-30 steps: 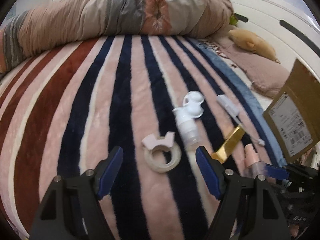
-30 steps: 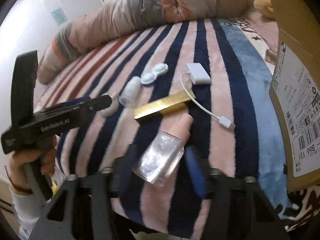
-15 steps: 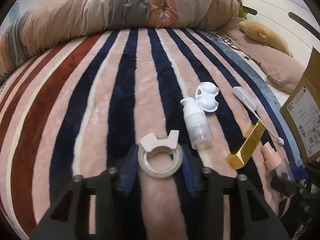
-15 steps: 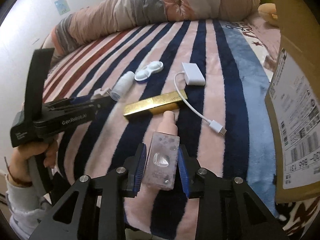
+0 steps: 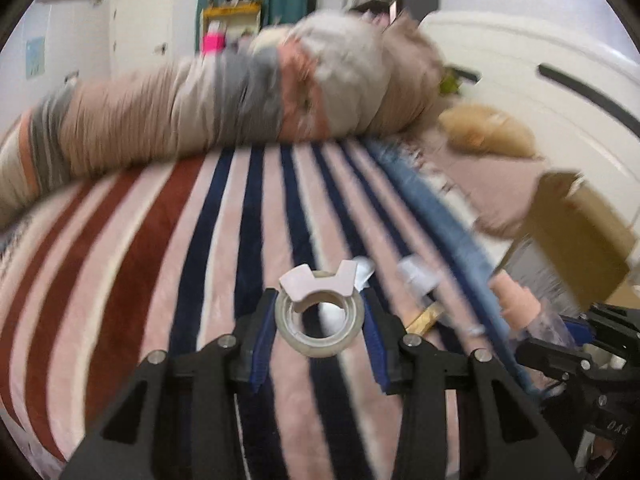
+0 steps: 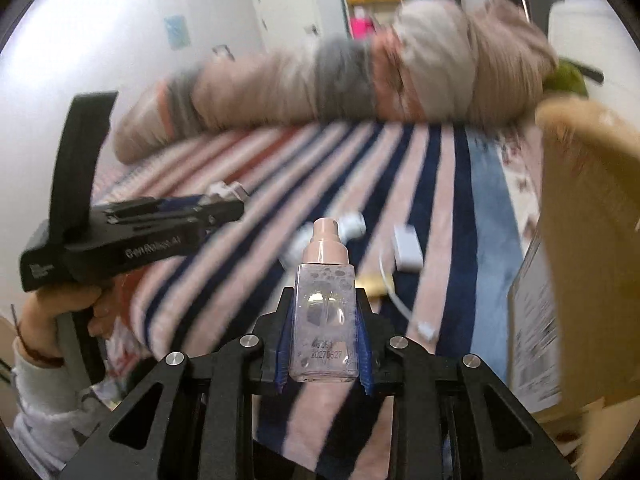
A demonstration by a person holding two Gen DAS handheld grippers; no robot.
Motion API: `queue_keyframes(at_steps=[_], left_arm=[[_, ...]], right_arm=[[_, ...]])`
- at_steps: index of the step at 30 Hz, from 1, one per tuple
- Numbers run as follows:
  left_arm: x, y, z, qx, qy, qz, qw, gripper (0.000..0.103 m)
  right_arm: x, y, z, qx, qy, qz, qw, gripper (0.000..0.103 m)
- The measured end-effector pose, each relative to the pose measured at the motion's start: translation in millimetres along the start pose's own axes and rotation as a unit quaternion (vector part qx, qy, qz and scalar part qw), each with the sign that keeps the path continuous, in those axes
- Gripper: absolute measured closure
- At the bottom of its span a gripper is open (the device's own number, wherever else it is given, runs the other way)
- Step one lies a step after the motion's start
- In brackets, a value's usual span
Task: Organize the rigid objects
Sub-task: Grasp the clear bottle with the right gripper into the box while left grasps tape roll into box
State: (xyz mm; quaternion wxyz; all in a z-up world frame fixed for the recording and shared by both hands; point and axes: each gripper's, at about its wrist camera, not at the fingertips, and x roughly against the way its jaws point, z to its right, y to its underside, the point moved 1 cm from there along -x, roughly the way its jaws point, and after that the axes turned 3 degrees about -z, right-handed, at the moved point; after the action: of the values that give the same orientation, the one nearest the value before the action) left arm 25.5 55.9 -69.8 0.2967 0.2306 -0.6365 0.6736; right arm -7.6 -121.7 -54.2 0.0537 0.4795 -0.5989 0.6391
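Observation:
My left gripper (image 5: 318, 332) is shut on a clear tape roll (image 5: 320, 328) with a pink cutter tab, held above the striped blanket (image 5: 160, 280). My right gripper (image 6: 324, 332) is shut on a clear square bottle (image 6: 324, 320) with a pink pump top, held upright above the blanket (image 6: 440, 200). The bottle also shows at the right of the left wrist view (image 5: 516, 300). The left gripper shows at the left of the right wrist view (image 6: 224, 212). On the blanket lie a white pump bottle (image 6: 296, 246), a white adapter with cable (image 6: 406, 248) and a gold bar (image 6: 372, 284).
A cardboard box (image 6: 592, 260) stands at the right, close to the right gripper, and shows in the left wrist view (image 5: 580, 240). A rolled quilt (image 5: 220, 108) lies across the far side of the bed. A tan plush toy (image 5: 488, 132) and the white headboard (image 5: 560, 92) are at the far right.
Both grippers closed on their objects and lifted them off the blanket. The tape roll and the bottle now hang clear of the bed, and both views have tilted upward.

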Motion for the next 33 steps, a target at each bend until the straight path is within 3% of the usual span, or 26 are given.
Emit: queue_keyframes(at_steps=[5, 10, 13, 18, 24, 33], left_arm=[[49, -37, 40, -0.031, 0.043, 0.055, 0.9971, 0.066], [65, -64, 98, -0.074, 0.102, 0.075, 0.9892, 0.066], [62, -76, 144, -0.108, 0.135, 0.069, 0.9825, 0.066], [42, -88, 224, -0.167, 0.188, 0.033, 0.9673, 0.066], [2, -88, 281, -0.219, 0.164, -0.022, 0.9615, 0.066], [-33, -86, 300, -0.252, 0.127, -0.055, 0.9578, 0.066]], right_arm=[[68, -18, 20, -0.003, 0.019, 0.077, 0.997, 0.081], [124, -14, 70, -0.041, 0.097, 0.124, 0.987, 0.08], [132, -4, 106, -0.053, 0.141, 0.105, 0.983, 0.08], [100, 16, 147, -0.041, 0.194, 0.017, 0.98, 0.08], [81, 35, 162, -0.036, 0.238, -0.028, 0.97, 0.08], [90, 39, 180, -0.05, 0.216, -0.01, 0.975, 0.079]])
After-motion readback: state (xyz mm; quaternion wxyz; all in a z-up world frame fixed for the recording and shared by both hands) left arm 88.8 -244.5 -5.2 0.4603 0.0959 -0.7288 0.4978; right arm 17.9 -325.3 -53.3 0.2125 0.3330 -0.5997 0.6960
